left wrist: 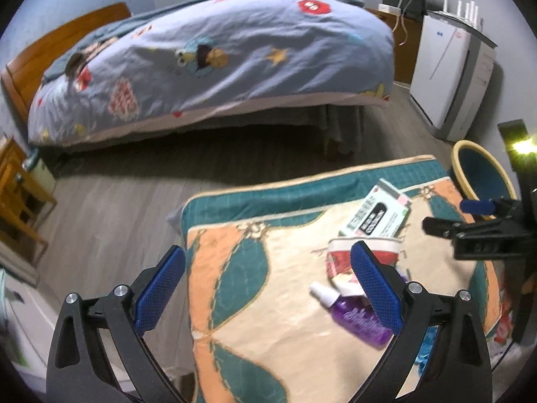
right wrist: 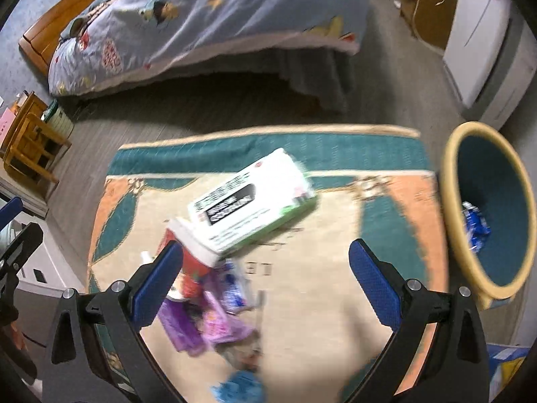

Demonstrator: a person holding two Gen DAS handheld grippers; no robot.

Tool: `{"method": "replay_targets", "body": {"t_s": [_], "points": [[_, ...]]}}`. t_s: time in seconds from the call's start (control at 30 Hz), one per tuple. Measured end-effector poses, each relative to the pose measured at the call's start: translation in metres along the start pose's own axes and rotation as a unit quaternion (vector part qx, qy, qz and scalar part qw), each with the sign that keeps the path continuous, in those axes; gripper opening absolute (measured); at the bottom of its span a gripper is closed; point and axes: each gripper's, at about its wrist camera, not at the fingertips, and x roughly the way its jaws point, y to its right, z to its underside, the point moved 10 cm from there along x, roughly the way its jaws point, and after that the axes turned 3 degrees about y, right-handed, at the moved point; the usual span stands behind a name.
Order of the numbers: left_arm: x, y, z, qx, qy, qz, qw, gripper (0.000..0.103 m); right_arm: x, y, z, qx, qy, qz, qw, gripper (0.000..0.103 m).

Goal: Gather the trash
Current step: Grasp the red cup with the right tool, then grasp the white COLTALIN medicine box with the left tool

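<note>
On the rug (right wrist: 335, 302), my left tongs (left wrist: 268, 288) and right tongs (right wrist: 265, 278) hang spread wide over the white box (right wrist: 251, 205), purple bottle (left wrist: 355, 319) and red cup (right wrist: 188, 268); bin (right wrist: 449, 201) at right.

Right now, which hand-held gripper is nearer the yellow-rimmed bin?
Right. The right hand-held gripper hangs open over the mat's trash pile, with the bin just to its right. The left hand-held gripper, also open, is farther left.

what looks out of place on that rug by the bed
A loose heap of litter lies on the rug: a white-and-green carton tipped on its side, leaning across a red-and-white cup, with a purple bottle lying flat beside them. The yellow-rimmed bin next to the rug holds only a blue wrapper.
</note>
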Motion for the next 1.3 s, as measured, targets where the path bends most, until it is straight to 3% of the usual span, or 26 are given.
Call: {"method": "replay_targets", "body": {"t_s": [0.37,0.47,0.53,0.63,0.8,1.0,1.1,1.3], "points": [[0.012,-0.023,0.005,-0.051,-0.024,0.016,0.9983,0.097,0.047,-0.039,0.015,0.016,-0.048,-0.031,0.998,0.094],[0.014,-0.019,0.003,-0.061,-0.026,0.025,0.9975,0.097,0.056,-0.043,0.019,0.033,-0.062,-0.050,0.996,0.074],[0.014,-0.015,0.001,-0.059,-0.025,0.029,0.9975,0.097,0.062,-0.045,0.024,0.045,-0.077,-0.064,0.994,0.048],[0.014,-0.009,-0.003,-0.054,-0.023,0.031,0.9978,0.097,0.059,-0.047,0.023,0.056,-0.075,-0.084,0.992,0.029],[0.015,-0.003,-0.008,-0.055,-0.020,0.034,0.9977,0.097,0.034,-0.058,0.010,0.074,-0.049,-0.122,0.989,0.011],[0.022,0.004,-0.013,-0.058,-0.018,0.040,0.9974,0.097,-0.017,-0.048,-0.016,0.112,-0.003,-0.160,0.981,0.010],[0.030,0.016,-0.016,-0.054,-0.021,0.045,0.9973,0.097,-0.045,-0.029,-0.027,0.103,0.024,-0.140,0.984,0.010],[0.057,0.070,-0.028,-0.007,-0.026,0.081,0.9964,0.097,-0.085,0.046,-0.033,0.059,0.065,-0.022,0.996,0.010]]}}
